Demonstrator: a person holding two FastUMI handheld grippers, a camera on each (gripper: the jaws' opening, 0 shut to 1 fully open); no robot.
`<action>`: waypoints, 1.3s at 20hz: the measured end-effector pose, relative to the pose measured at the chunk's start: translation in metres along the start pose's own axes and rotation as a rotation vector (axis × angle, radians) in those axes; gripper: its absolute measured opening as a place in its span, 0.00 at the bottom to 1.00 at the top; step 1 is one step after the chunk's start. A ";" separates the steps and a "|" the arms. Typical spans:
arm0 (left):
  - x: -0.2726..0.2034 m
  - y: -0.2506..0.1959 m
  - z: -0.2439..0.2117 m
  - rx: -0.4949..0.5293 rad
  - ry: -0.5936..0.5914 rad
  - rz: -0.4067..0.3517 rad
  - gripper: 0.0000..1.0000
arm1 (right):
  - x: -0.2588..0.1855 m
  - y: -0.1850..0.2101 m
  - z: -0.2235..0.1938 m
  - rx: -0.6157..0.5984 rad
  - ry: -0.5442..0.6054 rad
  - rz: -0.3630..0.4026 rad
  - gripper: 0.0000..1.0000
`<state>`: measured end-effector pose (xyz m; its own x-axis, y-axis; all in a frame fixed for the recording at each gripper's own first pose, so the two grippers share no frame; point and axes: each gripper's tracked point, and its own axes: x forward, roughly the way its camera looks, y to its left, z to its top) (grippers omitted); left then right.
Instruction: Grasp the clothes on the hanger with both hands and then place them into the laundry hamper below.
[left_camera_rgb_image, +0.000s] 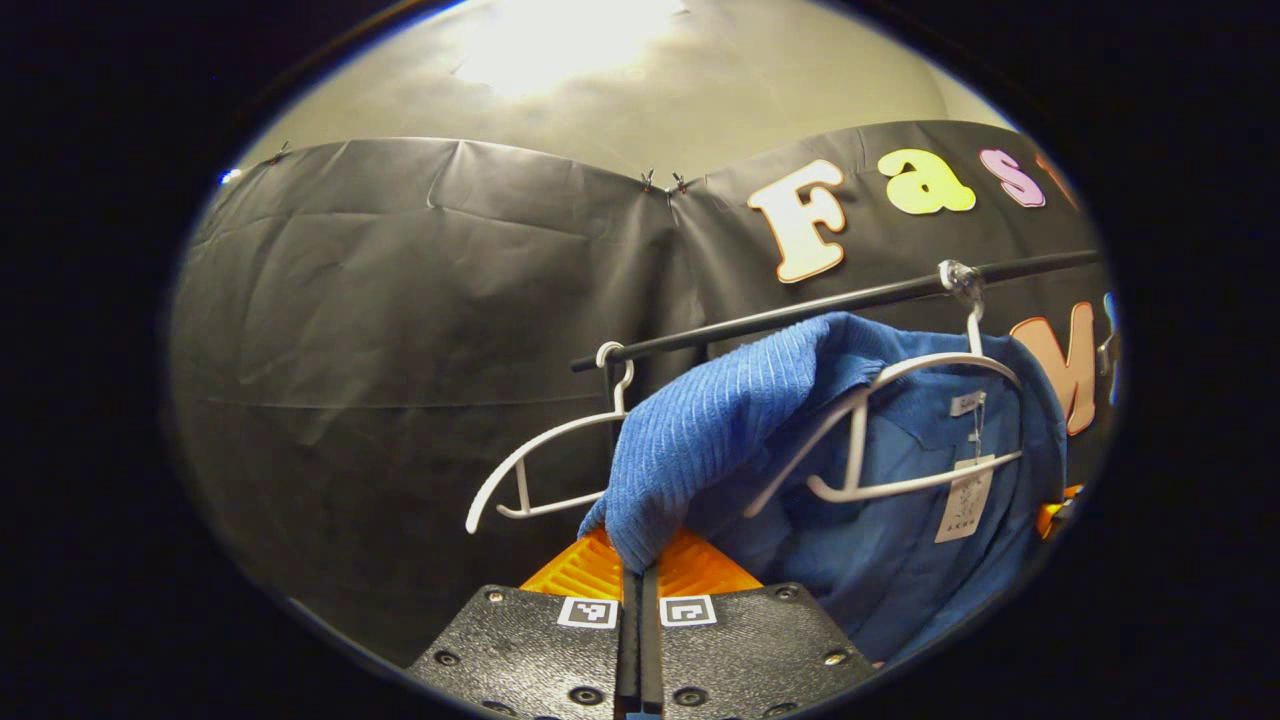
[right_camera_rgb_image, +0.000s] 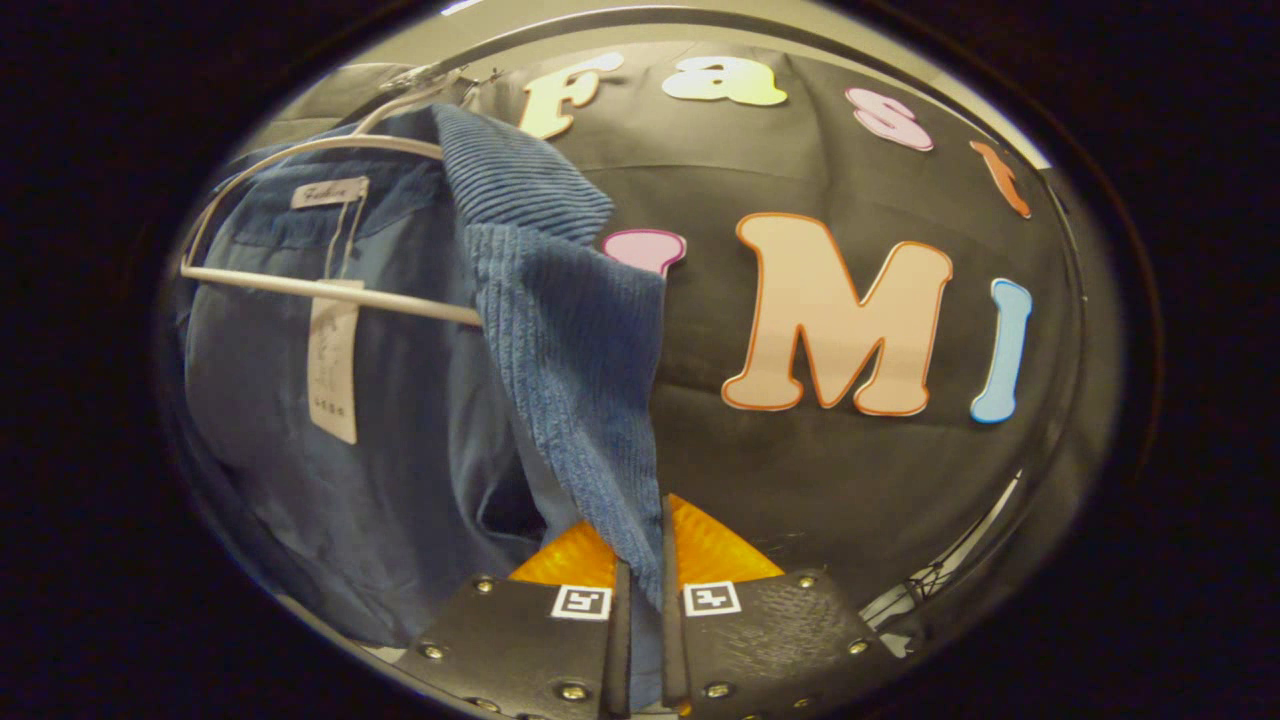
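- Gripping the blue sweater (left_camera_rgb_image: 700, 430) at two places, we hold it while it hangs on the white hanger (left_camera_rgb_image: 900, 400).
- Left gripper (left_camera_rgb_image: 640, 575): fingers nearly closed, pinching a sleeve fold that rises just above them.
- Right gripper (right_camera_rgb_image: 640, 570): fingers narrow, clamped on the hanging ribbed edge.
- Grasp done, we judge; lifting off the rail (left_camera_rgb_image: 830, 300) and lowering into the hamper remain.
- An empty hanger (left_camera_rgb_image: 545, 450) hangs up and left of the left fingers.

Creased black cloth wall (left_camera_rgb_image: 400, 330) lines booth, pinned at seam by small clips (left_camera_rgb_image: 662, 182). Pale ceiling (left_camera_rgb_image: 620, 90) above, bright light glare (left_camera_rgb_image: 560, 40) overhead. Dark rail (left_camera_rgb_image: 800, 305) crosses cloth backdrop.
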<state>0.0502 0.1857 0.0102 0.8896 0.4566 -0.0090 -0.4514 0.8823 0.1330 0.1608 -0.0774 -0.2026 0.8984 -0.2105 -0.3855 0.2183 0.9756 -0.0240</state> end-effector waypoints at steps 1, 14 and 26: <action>0.004 0.005 -0.001 -0.001 -0.002 0.009 0.01 | 0.003 -0.006 0.005 0.004 -0.008 -0.014 0.12; 0.005 0.007 -0.041 0.009 0.078 -0.003 0.03 | 0.021 -0.062 0.046 0.069 -0.073 -0.122 0.12; -0.003 -0.005 -0.056 0.012 0.107 -0.034 0.02 | 0.037 -0.113 0.098 0.178 -0.212 -0.241 0.12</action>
<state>0.0461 0.1865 -0.0464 0.8919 0.4362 -0.1194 -0.4194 0.8965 0.1426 0.2064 -0.2015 -0.1235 0.8681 -0.4595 -0.1877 0.4794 0.8742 0.0774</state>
